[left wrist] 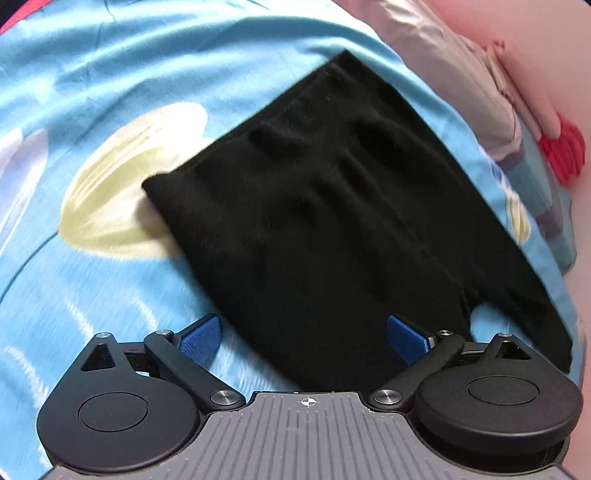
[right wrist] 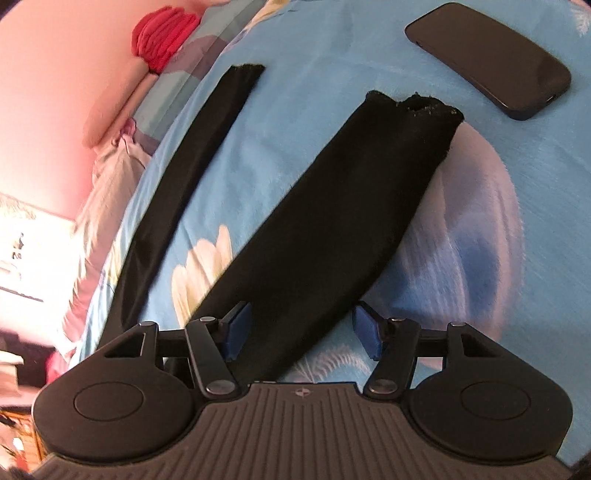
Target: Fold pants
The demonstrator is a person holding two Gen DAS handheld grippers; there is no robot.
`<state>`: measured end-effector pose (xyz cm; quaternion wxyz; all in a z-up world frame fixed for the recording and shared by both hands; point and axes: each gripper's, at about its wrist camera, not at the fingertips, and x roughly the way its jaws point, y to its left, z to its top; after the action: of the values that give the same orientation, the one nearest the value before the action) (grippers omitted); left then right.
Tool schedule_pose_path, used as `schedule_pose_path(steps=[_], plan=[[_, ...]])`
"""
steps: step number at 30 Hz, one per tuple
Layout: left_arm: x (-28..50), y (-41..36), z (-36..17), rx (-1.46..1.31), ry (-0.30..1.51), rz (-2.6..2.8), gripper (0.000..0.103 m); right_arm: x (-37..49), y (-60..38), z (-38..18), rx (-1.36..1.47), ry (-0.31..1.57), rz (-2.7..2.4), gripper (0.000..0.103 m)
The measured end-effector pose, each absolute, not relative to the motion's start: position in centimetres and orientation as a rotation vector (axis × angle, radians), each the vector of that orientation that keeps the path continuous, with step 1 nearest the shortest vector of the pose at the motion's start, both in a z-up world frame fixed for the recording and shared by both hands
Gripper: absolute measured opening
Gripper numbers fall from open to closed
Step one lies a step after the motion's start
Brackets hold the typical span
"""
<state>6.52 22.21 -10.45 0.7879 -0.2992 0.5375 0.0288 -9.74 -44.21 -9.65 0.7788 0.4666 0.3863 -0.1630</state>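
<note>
Over black knit pants (left wrist: pixel 314 229) on the blue flowered bedsheet (left wrist: pixel 92 74)
Left gripper (left wrist: pixel 303 336) and right gripper (right wrist: pixel 301 332) hover spread wide, blue pads (right wrist: pixel 236 330) grasping nothing.

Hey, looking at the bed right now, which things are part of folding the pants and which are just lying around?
Part of the job:
- black pants, spread flat, legs apart
- left gripper, jaws open
- right gripper, jaws open

Just lying about:
- black phone on the blue bedsheet
- red yarn bundle by the bed's edge
- pale cloth
</note>
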Motion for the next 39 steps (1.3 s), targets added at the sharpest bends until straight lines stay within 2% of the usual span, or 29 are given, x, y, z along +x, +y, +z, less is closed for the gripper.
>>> schedule_pose_path(steps=[8,11,13,14,15,16,24,28,33,36,37,38,39], plan=[[6.8,22.4,-10.6,-0.679,1.118,0.072,0.103,-10.2,-45.4,-11.0,1.139,0.718,-0.346,0.064],[6.6,22.7,-10.6,-0.645,1.121,0.085,0.103,-9.4,-45.2,-10.7,1.072,0.755,-0.336,0.05],[6.9,22.9,-10.5,-0.632,1.117,0.097,0.1,-8.5,-45.2,-10.7,1.016,0.804,-0.345,0.01],[7.2,23.0,-10.4,-0.628,1.117,0.099,0.079,-7.8,-45.3,-10.8,1.003,0.845,-0.347,0.01],[7.6,23.0,-10.6,-0.63,1.132,0.101,0.072,-7.5,-45.3,-10.7,0.987,0.851,-0.343,0.01],[7.8,23.2,-10.6,-0.636,1.142,0.107,0.075,-6.9,-45.3,-10.4,0.959,0.87,-0.342,0.01],[11.3,23.7,-6.6,-0.731,1.045,0.069,0.072,-2.2,-47.1,-6.8,1.038,0.813,-0.269,0.009],[16.1,23.1,-5.3,-0.756,1.021,0.05,0.071,4.2,-48.6,-5.7,1.083,0.805,-0.269,0.009],[24.3,21.8,-6.9,-0.7,1.086,0.074,0.071,14.1,-50.8,-7.1,1.109,0.818,-0.297,0.009],[28.7,20.6,-7.8,-0.653,1.143,0.061,0.073,19.8,-51.6,-9.5,1.091,0.855,-0.342,0.009],[29.4,20.5,-7.9,-0.643,1.173,0.061,0.084,21.1,-51.9,-10.3,1.097,0.867,-0.346,0.01],[30.0,20.5,-7.9,-0.652,1.204,0.057,0.09,21.6,-52.2,-10.7,1.119,0.847,-0.347,0.013],[30.2,20.7,-7.6,-0.663,1.213,0.045,0.092,21.8,-52.4,-10.7,1.137,0.817,-0.337,0.021]])
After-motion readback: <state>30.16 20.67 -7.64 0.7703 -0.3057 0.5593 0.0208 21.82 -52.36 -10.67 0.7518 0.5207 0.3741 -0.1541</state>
